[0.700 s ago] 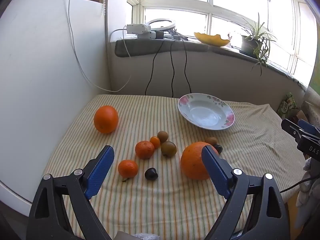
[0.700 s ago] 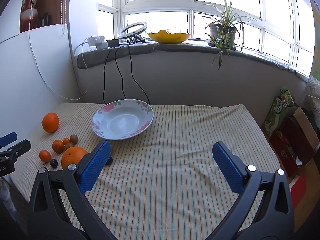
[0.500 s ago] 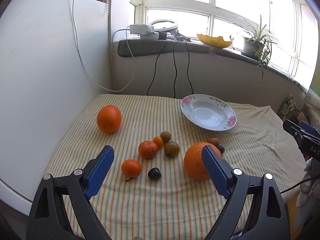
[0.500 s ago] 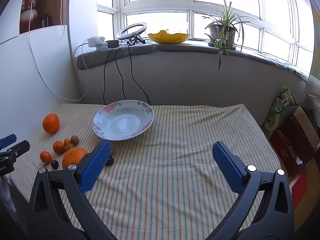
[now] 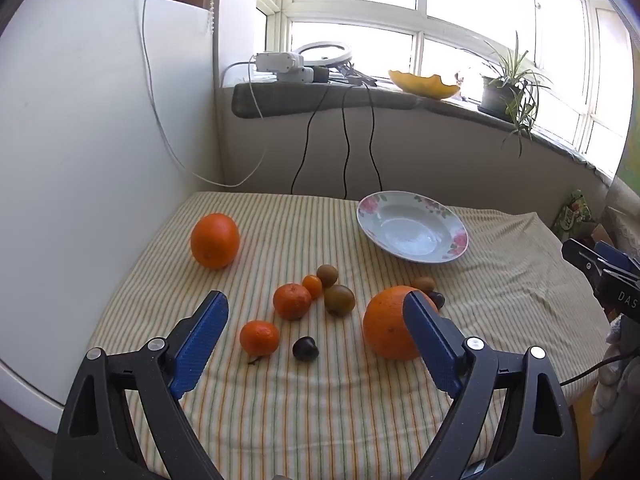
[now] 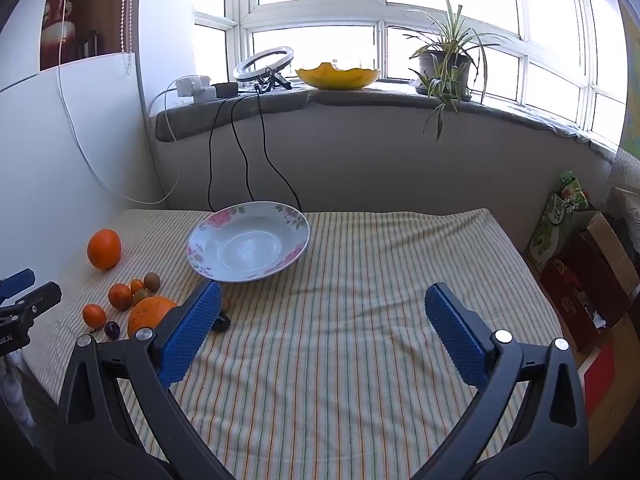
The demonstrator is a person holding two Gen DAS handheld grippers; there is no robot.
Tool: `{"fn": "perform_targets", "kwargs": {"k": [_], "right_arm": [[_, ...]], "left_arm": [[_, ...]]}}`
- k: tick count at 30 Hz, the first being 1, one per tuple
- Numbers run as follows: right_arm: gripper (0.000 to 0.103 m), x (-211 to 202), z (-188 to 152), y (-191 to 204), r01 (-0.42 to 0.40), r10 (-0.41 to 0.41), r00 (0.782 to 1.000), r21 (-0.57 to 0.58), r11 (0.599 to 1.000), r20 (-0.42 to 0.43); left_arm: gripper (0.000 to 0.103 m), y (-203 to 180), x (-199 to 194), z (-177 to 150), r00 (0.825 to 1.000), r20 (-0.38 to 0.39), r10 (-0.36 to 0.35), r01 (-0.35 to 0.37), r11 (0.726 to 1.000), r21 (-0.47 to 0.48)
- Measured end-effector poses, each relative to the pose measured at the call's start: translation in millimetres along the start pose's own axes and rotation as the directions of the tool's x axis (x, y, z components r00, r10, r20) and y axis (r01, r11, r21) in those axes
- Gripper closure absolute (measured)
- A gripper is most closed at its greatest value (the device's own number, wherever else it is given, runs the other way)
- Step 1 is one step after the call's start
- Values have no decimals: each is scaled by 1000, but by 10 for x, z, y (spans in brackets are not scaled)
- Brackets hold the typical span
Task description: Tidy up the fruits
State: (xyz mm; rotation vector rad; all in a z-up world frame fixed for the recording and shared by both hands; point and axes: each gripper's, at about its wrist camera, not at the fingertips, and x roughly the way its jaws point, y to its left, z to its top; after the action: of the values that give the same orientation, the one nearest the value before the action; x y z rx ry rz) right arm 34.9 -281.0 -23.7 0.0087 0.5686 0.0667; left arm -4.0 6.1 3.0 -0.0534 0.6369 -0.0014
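Left wrist view looks down on fruit scattered over a striped yellow-and-green tablecloth (image 5: pixel 320 420). A large round orange (image 5: pixel 215 240) sits alone toward the white wall, well apart from the others. Nearer the middle, a mid-sized tangerine (image 5: pixel 292 301) touches a tiny orange kumquat (image 5: pixel 312 285), with a small brown kiwi-like fruit (image 5: pixel 327 275) just behind and a larger greenish-brown fruit (image 5: pixel 339 299) beside them. In front lie a small tangerine with a stem (image 5: pixel 259 337) and a dark purple plum (image 5: pixel 305 349), close together but apart. A second big orange (image 5: pixel 386 326) rests to the right, partly covered by one blue finger pad; a small brown fruit (image 5: pixel 423 282) and a dark one (image 5: pixel 438 299) sit just behind it.

Beyond the fruit stands a white shallow bowl with pink flower rim (image 5: pixel 376 206), holding nothing, also clear in the right wrist view (image 6: pixel 208 228).

Both tools hover above the cloth with nothing between their fingers: the left gripper (image 5: pixel 316 344) has its jaws spread wide over the small tangerine and plum, and the right gripper (image 6: pixel 320 328) is equally wide apart over bare cloth right of the bowl.

On the grey windowsill (image 6: pixel 360 98) sit a yellow dish (image 6: pixel 338 76), a potted spider plant (image 6: pixel 444 60) and a ring light (image 6: pixel 264 62).
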Motion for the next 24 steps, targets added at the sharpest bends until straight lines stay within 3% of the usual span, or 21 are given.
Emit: {"fn": "perform_targets", "kwargs": {"k": [24], "right_arm": [[0, -14, 9, 54, -2, 2, 1000, -13, 1000, -1]], "left_arm": [[14, 1, 18, -20, 1000, -1, -9, 9, 1000, -9]]}}
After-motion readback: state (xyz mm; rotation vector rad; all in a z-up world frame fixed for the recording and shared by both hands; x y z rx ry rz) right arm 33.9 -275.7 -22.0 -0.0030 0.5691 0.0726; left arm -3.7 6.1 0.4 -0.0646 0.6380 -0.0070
